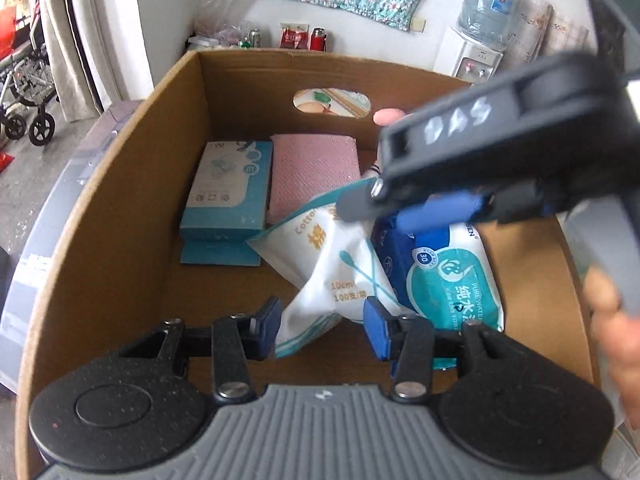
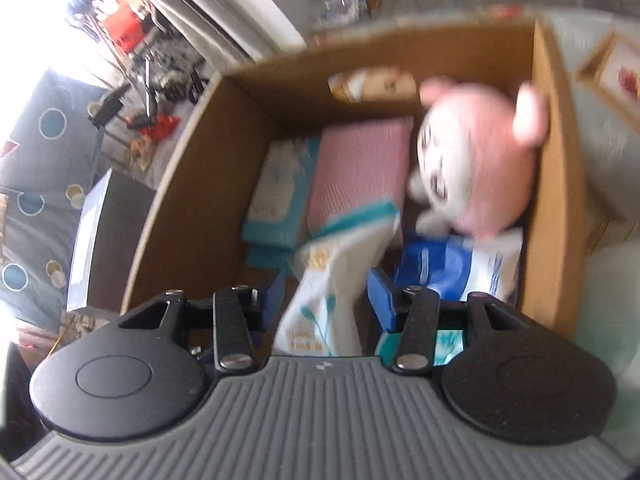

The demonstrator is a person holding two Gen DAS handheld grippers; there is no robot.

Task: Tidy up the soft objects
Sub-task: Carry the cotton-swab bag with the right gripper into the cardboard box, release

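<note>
Cotton-swab pouch [image 1: 340, 256], white with teal print, lies slantwise in the cardboard box [image 1: 120, 184], its long axis running from the near bottom edge up and away toward the pink cloth [image 1: 312, 172]. Left gripper [image 1: 322, 330] has its jaws part open astride the pouch's near end; whether the pads [image 1: 376, 328] press it cannot be told. Right gripper [image 2: 328, 300] likewise straddles the pouch [image 2: 332, 280], jaws part open, no firm pinch visible; in the left view it crosses above the far end. Pink plush toy [image 2: 480, 160] sits blurred in the far right corner, apparently just dropped. Wet-wipes pack [image 1: 452, 276] lies just right of the pouch, teal box [image 1: 228, 196] at left. Judged next: square the pouch beside its neighbours
</note>
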